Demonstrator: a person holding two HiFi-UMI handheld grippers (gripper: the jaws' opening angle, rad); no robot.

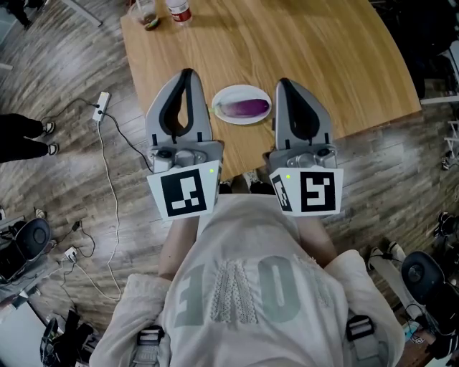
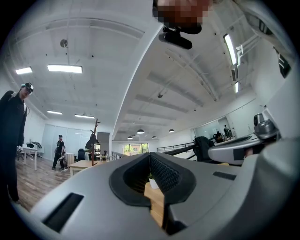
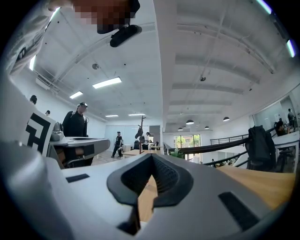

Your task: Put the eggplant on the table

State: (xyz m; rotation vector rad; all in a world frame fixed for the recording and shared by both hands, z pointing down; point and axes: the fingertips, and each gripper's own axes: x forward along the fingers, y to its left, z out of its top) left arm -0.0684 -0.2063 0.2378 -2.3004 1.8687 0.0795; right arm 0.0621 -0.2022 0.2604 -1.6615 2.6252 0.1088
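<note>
The left gripper point(image 1: 188, 72) and the right gripper point(image 1: 282, 82) are held side by side over the near edge of the table point(image 1: 323, 57). Each has its two jaws brought together at the tips. Only the hollow loop of the dark pads lies between them, and nothing is held in either. Each carries a cube with a black-and-white square marker, one on the left point(image 1: 185, 192) and one on the right point(image 1: 310, 191); these patterns are codes, not words. Just beyond the tips, and between the two grippers, a white plate point(image 1: 222, 96) stands on the wooden tabletop. The purple eggplant point(image 1: 247, 108) lies lengthwise in the plate, apart from both grippers. At the far edge of the table are a clear cup point(image 1: 145, 13) with something dark low inside it and, just beside it, a bottle point(image 1: 179, 11) with a red label band whose print is too small to read. The person's pale sweatshirt point(image 1: 244, 287) bears large grey letters, seen upside down, that I cannot read with certainty.
</note>
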